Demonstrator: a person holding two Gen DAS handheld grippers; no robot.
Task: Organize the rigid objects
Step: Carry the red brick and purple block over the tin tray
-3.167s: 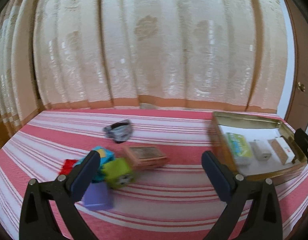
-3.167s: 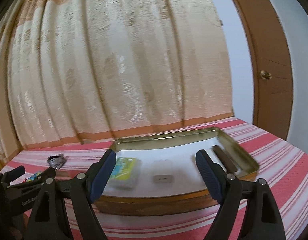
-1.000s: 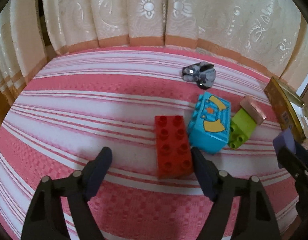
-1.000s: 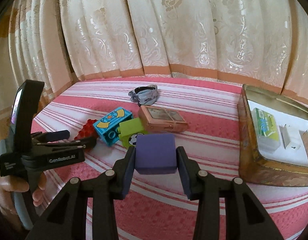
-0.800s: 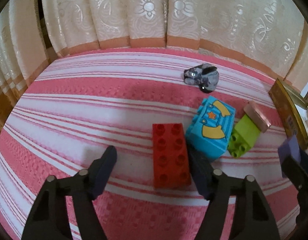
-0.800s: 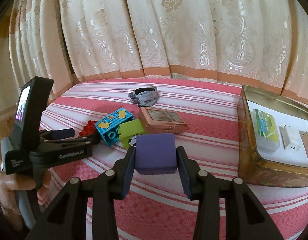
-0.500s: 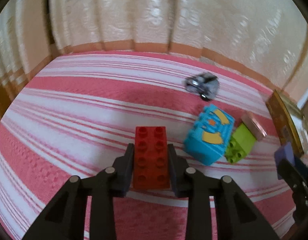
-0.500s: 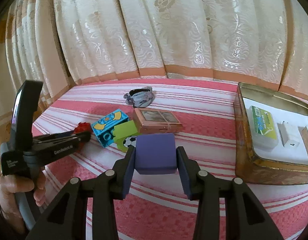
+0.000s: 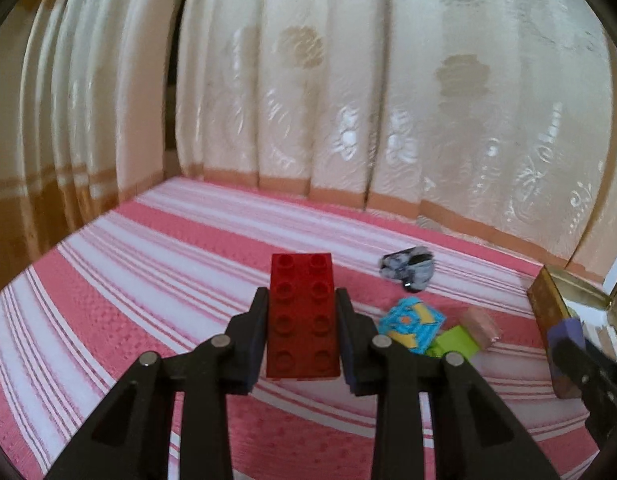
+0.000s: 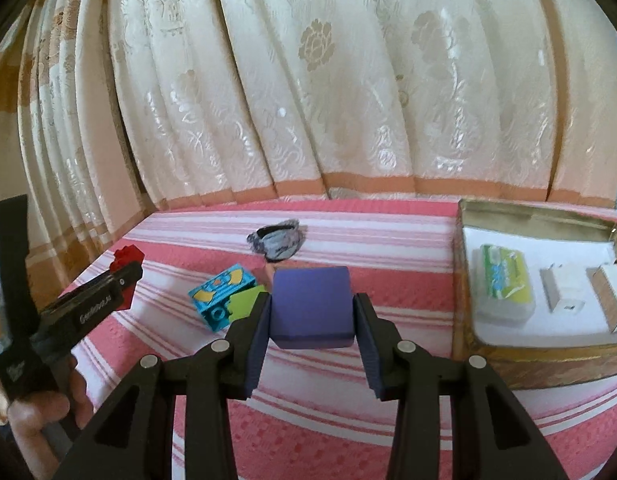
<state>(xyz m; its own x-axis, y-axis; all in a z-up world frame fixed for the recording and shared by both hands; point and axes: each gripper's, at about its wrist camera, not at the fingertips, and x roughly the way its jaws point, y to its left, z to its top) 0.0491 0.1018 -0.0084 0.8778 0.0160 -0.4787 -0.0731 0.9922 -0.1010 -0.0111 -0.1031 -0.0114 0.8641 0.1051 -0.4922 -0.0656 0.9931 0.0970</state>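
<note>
Cream curtain (image 10: 308, 80), pink striped cloth (image 9: 148, 264)

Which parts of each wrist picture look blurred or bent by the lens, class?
Left wrist view: the small blue, green and pink blocks and cream curtain are smeared, while the red studded plastic brick is sharper. Right wrist view: crisper overall; the fisheye bows the curtain folds and the gold metal tin.

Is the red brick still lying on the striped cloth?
No, the left gripper holds the red brick clamped between its fingers, lifted off the cloth.
</note>
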